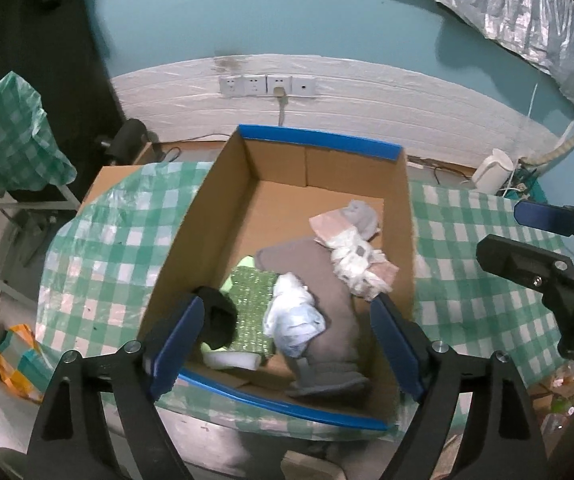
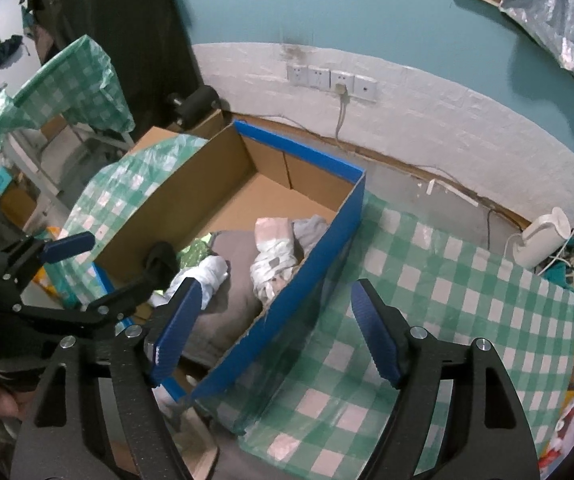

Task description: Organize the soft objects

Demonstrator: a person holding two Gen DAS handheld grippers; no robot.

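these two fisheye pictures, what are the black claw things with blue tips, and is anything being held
They are two handheld grippers, one in each of a person's hands, each with a camera looking along its fingers. One picture is from the left gripper, above an open cardboard box; the other is from the right gripper, straddling the box's blue side wall. The box stands on a green checked tablecloth and holds soft things: a grey garment, a black sock, a green sparkly cloth and pale bundles. Both grippers are open and hold nothing.

Behind the surface [image 1: 467,240] with its green-and-white checked cover, a row of wall sockets [image 1: 267,85] sits on the white brick band, one with a cable [image 1: 283,110] plugged in, and a white kettle [image 1: 492,170] stands right of the sockets.
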